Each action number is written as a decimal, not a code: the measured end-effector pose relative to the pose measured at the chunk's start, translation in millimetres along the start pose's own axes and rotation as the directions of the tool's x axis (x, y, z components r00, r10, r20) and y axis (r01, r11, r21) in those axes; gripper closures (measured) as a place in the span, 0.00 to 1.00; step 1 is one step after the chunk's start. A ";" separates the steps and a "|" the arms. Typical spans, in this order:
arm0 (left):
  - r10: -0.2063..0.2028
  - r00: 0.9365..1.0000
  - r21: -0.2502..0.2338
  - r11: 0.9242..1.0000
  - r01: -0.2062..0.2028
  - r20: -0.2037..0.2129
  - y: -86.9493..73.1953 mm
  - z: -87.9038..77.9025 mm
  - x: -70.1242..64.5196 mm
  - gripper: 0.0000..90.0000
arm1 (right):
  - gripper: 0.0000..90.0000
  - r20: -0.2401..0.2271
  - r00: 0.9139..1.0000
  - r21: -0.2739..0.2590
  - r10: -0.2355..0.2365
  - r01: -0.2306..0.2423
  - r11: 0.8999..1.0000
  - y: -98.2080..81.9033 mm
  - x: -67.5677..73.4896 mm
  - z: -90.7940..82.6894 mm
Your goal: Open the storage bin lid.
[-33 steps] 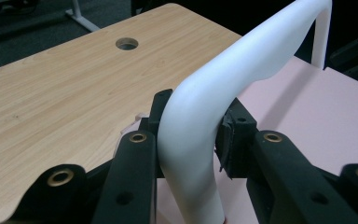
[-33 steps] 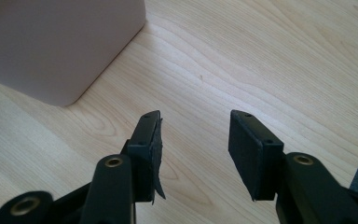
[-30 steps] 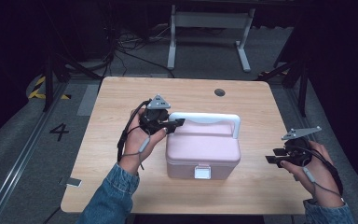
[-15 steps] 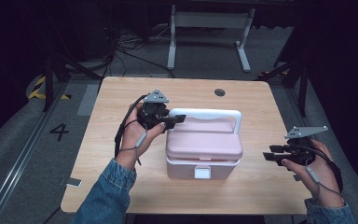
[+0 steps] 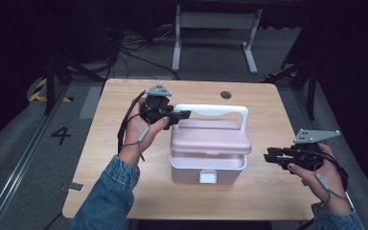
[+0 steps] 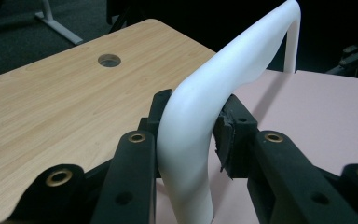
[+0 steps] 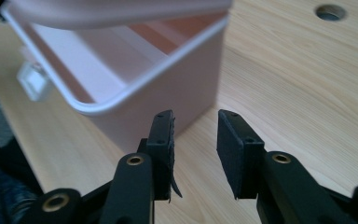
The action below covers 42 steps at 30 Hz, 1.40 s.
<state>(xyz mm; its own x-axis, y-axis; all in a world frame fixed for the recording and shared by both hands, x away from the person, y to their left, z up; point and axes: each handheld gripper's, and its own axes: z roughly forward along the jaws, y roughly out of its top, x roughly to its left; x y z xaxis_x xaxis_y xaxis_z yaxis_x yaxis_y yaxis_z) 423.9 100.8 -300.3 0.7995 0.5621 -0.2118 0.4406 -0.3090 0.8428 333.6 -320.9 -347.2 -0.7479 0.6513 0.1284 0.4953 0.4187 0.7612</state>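
A pink box [image 5: 206,167] with a white latch [image 5: 208,177] stands in the middle of the wooden table [image 5: 115,158]. Its pink lid [image 5: 211,136] is raised a little off the base, leaving a gap along the front. My left gripper [image 5: 179,116] is shut on the left corner of the lid's white handle [image 5: 220,109]; in the left gripper view both pads press the handle [image 6: 223,79]. My right gripper [image 5: 270,155] hovers open to the right of the box, holding nothing. The right gripper view shows the box's open rim [image 7: 168,88] just beyond the gripper [image 7: 195,135].
A round cable hole [image 5: 226,95] sits near the table's far edge. Bare wood lies left and right of the box. Beyond the table are a white metal frame [image 5: 215,28] and cables on the dark floor.
The left gripper has lifted the handle, and the lid has come up off the box's base. The right gripper has stayed roughly where it was, open.
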 end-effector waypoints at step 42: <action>0.042 0.995 -0.012 0.999 -0.044 -0.089 -1.0 -7.9 7.4 0.41 | 1.00 -0.275 0.952 -0.321 -0.132 0.039 0.946 18.5 12.6 42.5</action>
<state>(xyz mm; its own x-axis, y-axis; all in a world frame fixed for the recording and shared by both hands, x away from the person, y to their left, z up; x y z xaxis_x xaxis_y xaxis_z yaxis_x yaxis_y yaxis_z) 426.1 111.3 -298.9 0.7778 0.6147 -0.1309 0.4006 -0.3243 0.8570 352.1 -278.1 -358.5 -0.8992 0.3910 0.1965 0.2979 0.2181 0.9293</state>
